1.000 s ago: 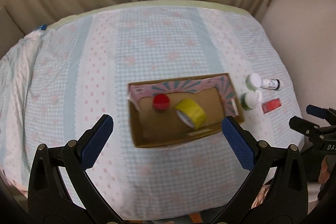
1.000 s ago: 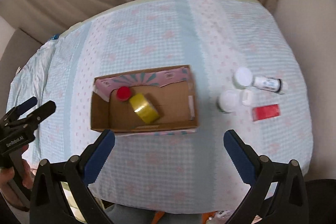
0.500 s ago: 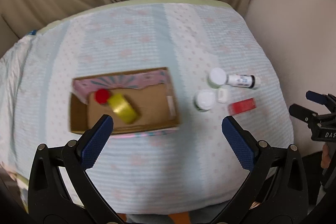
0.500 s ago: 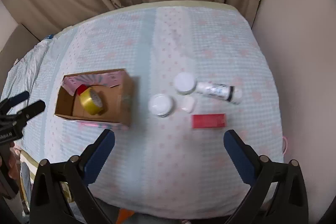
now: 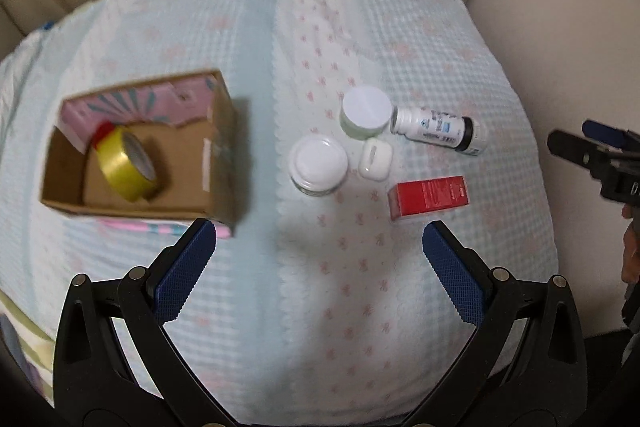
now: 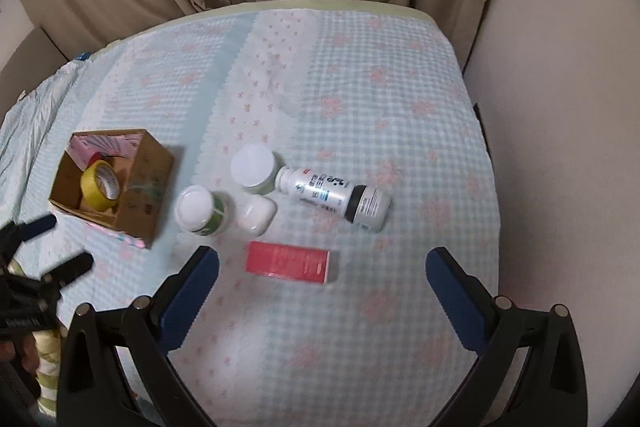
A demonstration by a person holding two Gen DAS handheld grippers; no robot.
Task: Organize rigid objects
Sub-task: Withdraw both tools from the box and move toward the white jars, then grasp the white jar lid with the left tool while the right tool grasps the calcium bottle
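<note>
Your left gripper (image 5: 318, 259) and right gripper (image 6: 322, 285): both spread wide, nothing held.

On surface (image 6: 400, 87): 2 white-lidded jars (image 6: 253, 167) (image 6: 198, 209), 1 bottle (image 6: 334, 192) lying flat, 1 small white case (image 6: 256, 214), 1 red box (image 6: 289, 261) — all loose, clustered together.

1 cardboard box (image 5: 218, 163) well left holds 1 yellow tape roll (image 5: 127, 163); red item (image 5: 102, 131) behind roll mostly hidden.

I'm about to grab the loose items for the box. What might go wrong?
The white bottle lies on its side and may roll when nudged. The earbud case sits tight among both jars, so open fingers may bump them. The red carton lies flat, hard to pinch.
</note>
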